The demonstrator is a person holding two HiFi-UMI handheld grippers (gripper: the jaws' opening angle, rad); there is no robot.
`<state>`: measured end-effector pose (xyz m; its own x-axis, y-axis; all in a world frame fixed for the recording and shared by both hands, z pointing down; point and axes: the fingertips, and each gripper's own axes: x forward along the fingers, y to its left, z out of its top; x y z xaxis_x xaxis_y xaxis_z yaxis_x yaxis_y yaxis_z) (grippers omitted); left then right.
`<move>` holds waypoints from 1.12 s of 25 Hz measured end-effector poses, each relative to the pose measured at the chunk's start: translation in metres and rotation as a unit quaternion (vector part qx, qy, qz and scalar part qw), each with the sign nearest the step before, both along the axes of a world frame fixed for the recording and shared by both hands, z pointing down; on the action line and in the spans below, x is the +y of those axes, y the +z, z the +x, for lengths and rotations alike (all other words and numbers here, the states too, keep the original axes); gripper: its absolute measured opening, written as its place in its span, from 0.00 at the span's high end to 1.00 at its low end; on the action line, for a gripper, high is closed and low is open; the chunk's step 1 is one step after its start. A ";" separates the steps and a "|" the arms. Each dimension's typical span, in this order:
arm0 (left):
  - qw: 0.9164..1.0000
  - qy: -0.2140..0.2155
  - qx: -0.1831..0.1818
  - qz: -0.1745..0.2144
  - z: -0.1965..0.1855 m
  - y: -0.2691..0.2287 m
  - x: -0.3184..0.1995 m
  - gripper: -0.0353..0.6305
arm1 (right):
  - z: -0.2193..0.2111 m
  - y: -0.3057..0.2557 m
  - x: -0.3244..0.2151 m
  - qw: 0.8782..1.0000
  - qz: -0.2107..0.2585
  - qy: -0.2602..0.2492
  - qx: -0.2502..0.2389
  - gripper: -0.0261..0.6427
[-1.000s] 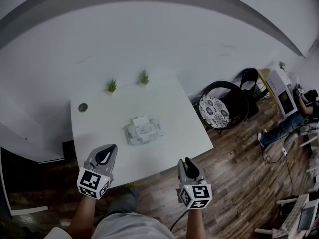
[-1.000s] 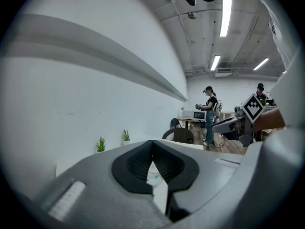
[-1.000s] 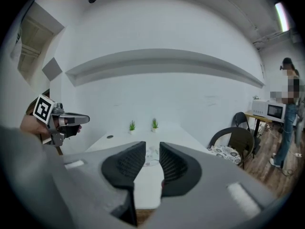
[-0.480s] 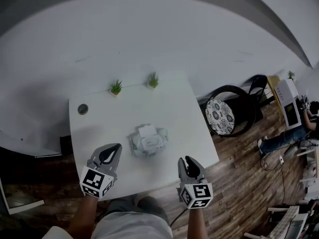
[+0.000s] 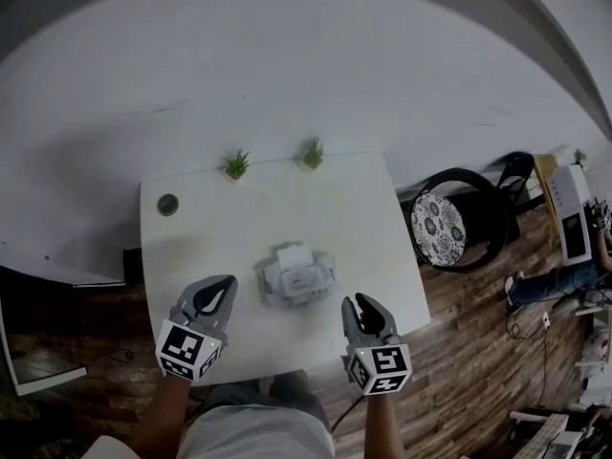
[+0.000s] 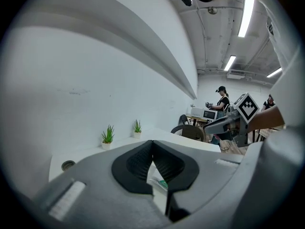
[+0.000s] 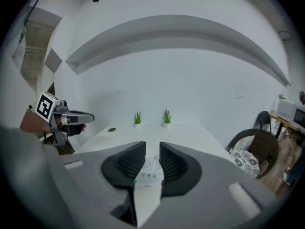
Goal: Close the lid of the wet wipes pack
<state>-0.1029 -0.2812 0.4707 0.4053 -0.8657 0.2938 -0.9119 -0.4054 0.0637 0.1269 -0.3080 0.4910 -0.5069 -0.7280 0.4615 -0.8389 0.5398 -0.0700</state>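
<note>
The wet wipes pack (image 5: 297, 276) lies in the middle of the white table (image 5: 210, 237), with its lid flap (image 5: 291, 254) standing open on the far side. My left gripper (image 5: 221, 286) hovers over the table's front left, short of the pack, its jaw tips touching and nothing between them. My right gripper (image 5: 358, 304) is near the front right edge, its jaws a narrow gap apart and empty. In the right gripper view the pack (image 7: 149, 170) shows between the jaws of that gripper (image 7: 152, 145). The left gripper (image 6: 152, 142) hides most of the pack (image 6: 160, 182).
Two small potted plants (image 5: 236, 164) (image 5: 312, 151) stand at the table's far edge by the wall, and a round cable hole (image 5: 168, 204) sits at the far left corner. A dark chair with a patterned cushion (image 5: 443, 227) stands right of the table on the wooden floor.
The view has shifted forward, so the table and pack sit nearer and more centred. Both grippers now reach over the table's front edge. The lid is still open.
</note>
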 end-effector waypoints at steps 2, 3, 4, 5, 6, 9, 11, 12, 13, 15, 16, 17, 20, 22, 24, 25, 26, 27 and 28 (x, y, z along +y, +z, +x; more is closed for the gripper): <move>1.000 -0.010 -0.005 -0.005 -0.001 0.003 -0.003 0.94 | -0.004 0.006 -0.008 1.000 -0.006 -0.016 -0.004 0.82; 1.000 -0.015 -0.007 -0.008 -0.001 0.005 -0.005 0.94 | -0.006 0.009 -0.013 1.000 -0.009 -0.024 -0.005 0.82; 1.000 -0.020 -0.009 -0.011 0.000 0.007 -0.006 0.94 | -0.007 0.011 -0.018 0.999 -0.011 -0.032 -0.006 0.82; 1.000 -0.025 -0.011 -0.014 0.000 0.010 -0.008 0.94 | -0.008 0.014 -0.023 0.999 -0.014 -0.039 -0.007 0.82; 0.999 -0.031 -0.012 -0.017 0.001 0.012 -0.010 0.94 | -0.010 0.018 -0.027 0.999 -0.018 -0.045 -0.009 0.82; 0.998 -0.047 -0.016 -0.027 0.002 0.020 -0.016 0.94 | -0.014 0.029 -0.038 0.997 -0.030 -0.067 -0.013 0.82; 0.998 -0.055 -0.017 -0.032 0.005 0.024 -0.022 0.94 | -0.017 0.036 -0.046 0.996 -0.036 -0.081 -0.014 0.82; 0.998 -0.058 -0.018 -0.034 0.006 0.025 -0.025 0.94 | -0.018 0.039 -0.049 0.995 -0.039 -0.087 -0.013 0.82; 0.997 -0.061 -0.017 -0.037 0.008 0.027 -0.027 0.94 | -0.019 0.042 -0.052 0.995 -0.043 -0.092 -0.012 0.82; 0.997 -0.066 -0.016 -0.043 0.011 0.032 -0.032 0.94 | -0.021 0.048 -0.059 0.993 -0.051 -0.102 -0.013 0.82; 0.997 -0.068 -0.016 -0.045 0.012 0.035 -0.035 0.94 | -0.023 0.051 -0.062 0.993 -0.055 -0.108 -0.013 0.82; 0.996 -0.071 -0.014 -0.048 0.012 0.038 -0.038 0.94 | -0.025 0.054 -0.065 0.992 -0.058 -0.113 -0.013 0.82; 0.995 -0.078 -0.010 -0.059 0.013 0.049 -0.045 0.94 | -0.029 0.063 -0.074 0.989 -0.066 -0.128 -0.010 0.82; 0.995 -0.081 -0.009 -0.066 0.013 0.055 -0.049 0.94 | -0.033 0.068 -0.079 0.988 -0.071 -0.138 -0.008 0.82; 0.994 -0.082 -0.007 -0.073 0.015 0.062 -0.052 0.94 | -0.037 0.074 -0.084 0.986 -0.077 -0.149 -0.007 0.82; 0.994 -0.081 -0.005 -0.076 0.017 0.066 -0.053 0.94 | -0.038 0.077 -0.086 0.985 -0.080 -0.155 -0.006 0.82; 0.994 -0.080 -0.004 -0.079 0.018 0.069 -0.054 0.94 | -0.040 0.079 -0.088 0.984 -0.083 -0.160 -0.005 0.82; 0.993 -0.080 -0.003 -0.081 0.019 0.072 -0.056 0.94 | -0.042 0.082 -0.091 0.983 -0.085 -0.165 -0.004 0.82; 0.993 -0.080 -0.002 -0.084 0.020 0.075 -0.057 0.94 | -0.044 0.084 -0.093 0.982 -0.088 -0.169 -0.002 0.82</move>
<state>-0.0833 -0.3384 0.5456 0.2645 -0.8577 0.4408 -0.9643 -0.2390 0.1137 0.0834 -0.4006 0.5754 -0.7081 -0.4276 0.5620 -0.6134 0.7667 -0.1895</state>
